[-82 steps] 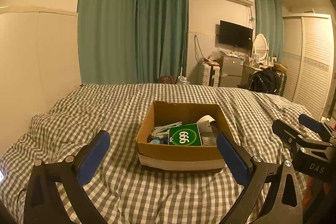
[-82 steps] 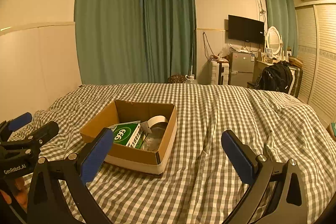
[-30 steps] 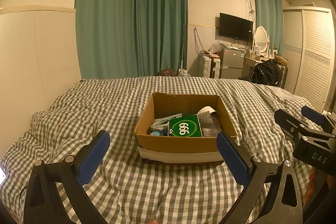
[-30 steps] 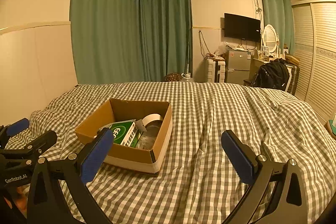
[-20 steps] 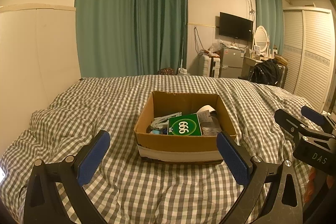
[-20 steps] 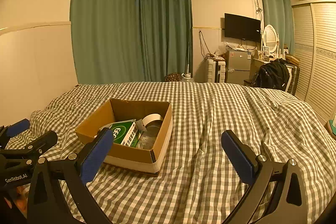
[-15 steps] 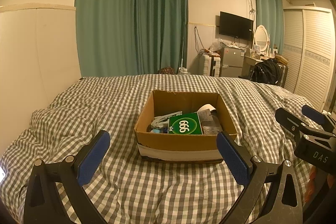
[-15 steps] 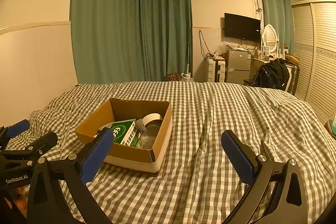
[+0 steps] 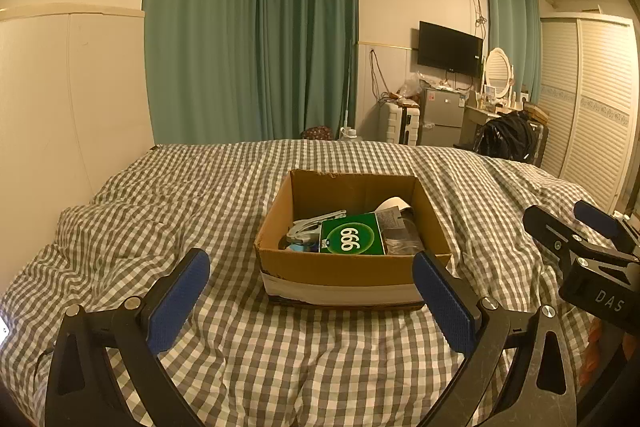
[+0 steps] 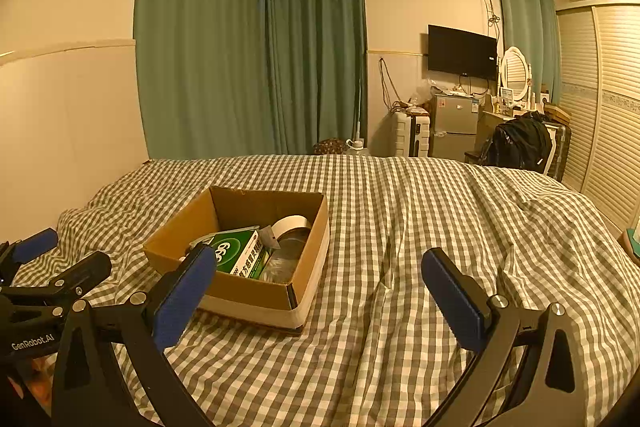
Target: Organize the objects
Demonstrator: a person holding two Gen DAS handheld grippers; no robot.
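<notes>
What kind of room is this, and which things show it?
Most likely a bedroom in a home: a bed with a checked duvet, a wall television and a louvred wardrobe. A cardboard box sits on the bed.

Bed (image 9: pixel 168 211) under rumpled grey-and-white checked cover, open cardboard box (image 9: pixel 340 273) sitting directly on it near centre, cover bunched into folds toward nine o'clock of box.

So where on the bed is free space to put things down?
Bare blanket lies right of the cardboard box, and more in front of it, before the hand-held grippers. Inside the box is crowded: green packet, tape roll.
</notes>
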